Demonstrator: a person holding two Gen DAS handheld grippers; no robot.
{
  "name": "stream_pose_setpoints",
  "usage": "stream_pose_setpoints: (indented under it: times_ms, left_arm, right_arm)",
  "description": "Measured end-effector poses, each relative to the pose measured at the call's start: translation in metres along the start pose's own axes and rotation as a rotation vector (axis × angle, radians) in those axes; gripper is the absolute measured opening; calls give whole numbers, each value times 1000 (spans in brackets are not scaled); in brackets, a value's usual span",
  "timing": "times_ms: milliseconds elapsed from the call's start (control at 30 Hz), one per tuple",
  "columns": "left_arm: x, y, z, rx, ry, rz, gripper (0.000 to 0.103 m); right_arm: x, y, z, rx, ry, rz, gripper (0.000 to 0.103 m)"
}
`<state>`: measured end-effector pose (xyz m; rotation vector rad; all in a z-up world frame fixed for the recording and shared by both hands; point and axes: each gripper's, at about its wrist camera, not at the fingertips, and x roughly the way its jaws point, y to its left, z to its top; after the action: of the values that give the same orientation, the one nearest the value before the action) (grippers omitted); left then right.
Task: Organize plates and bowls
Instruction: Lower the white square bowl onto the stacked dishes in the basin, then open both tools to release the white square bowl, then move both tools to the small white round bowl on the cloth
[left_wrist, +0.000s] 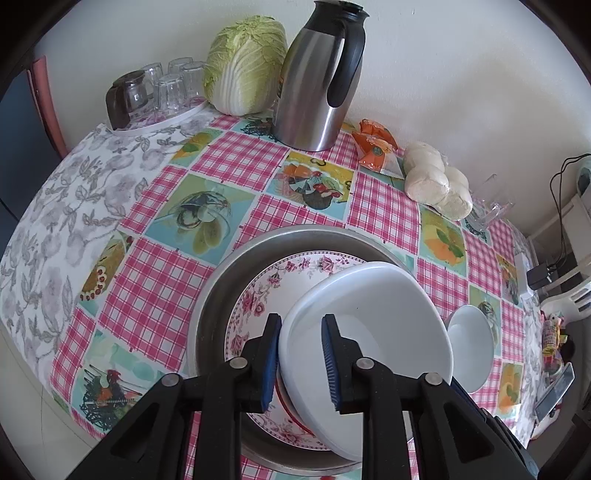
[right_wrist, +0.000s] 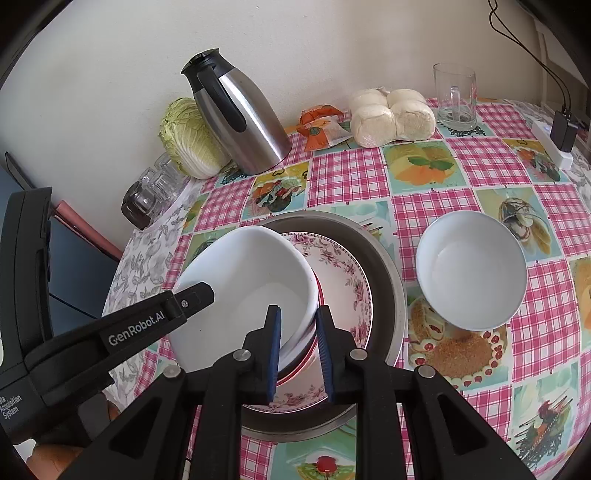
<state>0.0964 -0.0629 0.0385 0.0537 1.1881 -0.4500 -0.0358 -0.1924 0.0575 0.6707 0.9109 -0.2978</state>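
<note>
Both tools, left (left_wrist: 300, 363) and right (right_wrist: 298, 354), grasp the tilted, glossy white bowl's (right_wrist: 243, 280) rim

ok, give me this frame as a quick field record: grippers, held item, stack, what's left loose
left gripper: jaws straddle the rim of the big white bowl
right gripper: jaws straddle the same bowl's opposite rim
bowl pose: tilted, over the floral plate
stack base: floral plate inside metal pan
loose: small white bowl on tablecloth, apart from the pan
backdrop: thermos, cabbage
</note>
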Motion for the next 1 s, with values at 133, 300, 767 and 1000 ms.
stream_pose_setpoints:
  times_ms: [133,300,767,1000]
  left_arm:
    - [-1,-1,0,6,-4,5,26]
    - [-7,-1,1,9,-19,8,33]
    - [-23,0,4,15,-70,66,77]
    - [-27,3,5,12,-96,114,91]
  right_arm:
    - [-1,0,0,0,0,-1,21]
    - [-5,3,0,-12,-15,2,28]
    - [-18,-11,8,13,-41,-50,50]
    - [-25,-17,11,13,-56,-71,68]
